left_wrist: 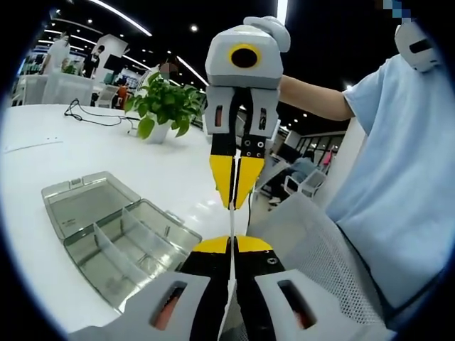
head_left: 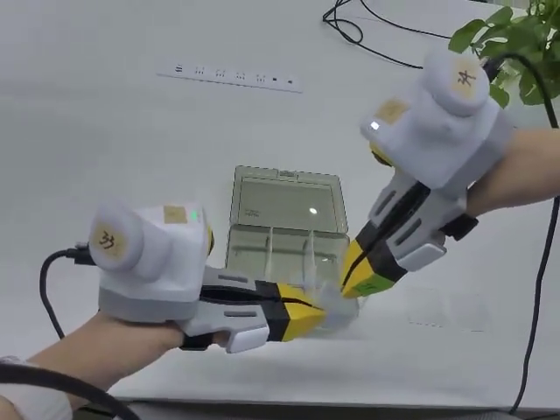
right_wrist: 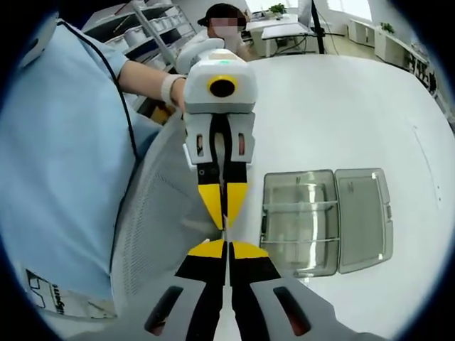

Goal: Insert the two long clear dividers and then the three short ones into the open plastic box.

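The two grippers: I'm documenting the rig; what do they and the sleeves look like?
The left gripper and the right gripper match: white rounded housings, a tan marked disc on the back, black jaws with yellow tips, a black cable. The person wears a light blue short-sleeved shirt.

White table, far side: white power strip lying flat, well apart from a black cable looped near the far right corner. Potted green plant sits right of that loop. Left gripper view shows the same plant standing on the table. Grey mesh chair at the table's near edge. Ceiling strip lights overhead.
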Motion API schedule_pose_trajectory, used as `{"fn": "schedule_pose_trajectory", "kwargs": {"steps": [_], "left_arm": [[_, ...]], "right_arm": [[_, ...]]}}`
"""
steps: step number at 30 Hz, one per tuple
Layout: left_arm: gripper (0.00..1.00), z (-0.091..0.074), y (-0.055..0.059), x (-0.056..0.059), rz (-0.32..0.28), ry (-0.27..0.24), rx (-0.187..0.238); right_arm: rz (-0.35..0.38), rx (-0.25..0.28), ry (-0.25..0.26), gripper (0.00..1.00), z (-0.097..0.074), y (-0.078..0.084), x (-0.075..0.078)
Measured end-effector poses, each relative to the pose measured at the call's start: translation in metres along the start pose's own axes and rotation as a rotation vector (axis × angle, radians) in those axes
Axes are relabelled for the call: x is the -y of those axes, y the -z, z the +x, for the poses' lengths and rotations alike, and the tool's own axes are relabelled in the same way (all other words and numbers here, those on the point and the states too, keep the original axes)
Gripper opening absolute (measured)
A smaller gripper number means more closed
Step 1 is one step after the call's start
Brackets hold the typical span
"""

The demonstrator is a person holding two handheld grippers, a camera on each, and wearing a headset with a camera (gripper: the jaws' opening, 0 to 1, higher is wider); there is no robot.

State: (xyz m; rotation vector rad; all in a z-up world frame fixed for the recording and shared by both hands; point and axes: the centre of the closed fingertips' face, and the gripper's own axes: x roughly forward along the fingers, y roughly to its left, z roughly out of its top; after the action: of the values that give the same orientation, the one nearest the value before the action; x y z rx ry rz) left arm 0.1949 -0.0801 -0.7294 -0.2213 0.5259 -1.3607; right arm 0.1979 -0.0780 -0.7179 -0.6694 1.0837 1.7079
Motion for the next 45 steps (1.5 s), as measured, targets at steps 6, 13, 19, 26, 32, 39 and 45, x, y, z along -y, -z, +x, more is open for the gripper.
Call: {"fn": "schedule_pose_trajectory", "kwargs": {"steps": [6,13,19,26,32,39,45], "left_arm": [[0.00,-0.001,0.002,-0.004,-0.014,-0.020,-0.017],[0.09,-0.009,0.007,-0.018,-0.027,-0.093,-0.014],[0.26,-0.023,0.015,-0.026,-0.007,-0.159,-0.030],[0.47,-0.044,0.016,-0.043,0.020,-0.266,-0.004],[0.65,-0.059,0.021,-0.056,0.036,-0.355,-0.015],[0.89,-0.073,0.027,-0.068,0.061,-0.451,-0.043],[1.00,-0.084,0.033,-0.076,0.065,-0.515,-0.066]], "right_arm": [[-0.021,-0.038,0.023,0.02,0.001,-0.002,0.005],[-0.014,-0.048,0.034,0.02,0.001,-0.007,0.009],[0.000,-0.073,0.063,0.02,0.003,-0.004,0.019],[-0.009,-0.072,0.084,0.02,0.004,-0.009,0.026],[0.008,-0.068,0.128,0.02,0.005,-0.016,0.038],[0.027,-0.047,0.210,0.02,0.004,-0.031,0.061],[0.018,-0.032,0.253,0.02,0.008,-0.044,0.074]]}}
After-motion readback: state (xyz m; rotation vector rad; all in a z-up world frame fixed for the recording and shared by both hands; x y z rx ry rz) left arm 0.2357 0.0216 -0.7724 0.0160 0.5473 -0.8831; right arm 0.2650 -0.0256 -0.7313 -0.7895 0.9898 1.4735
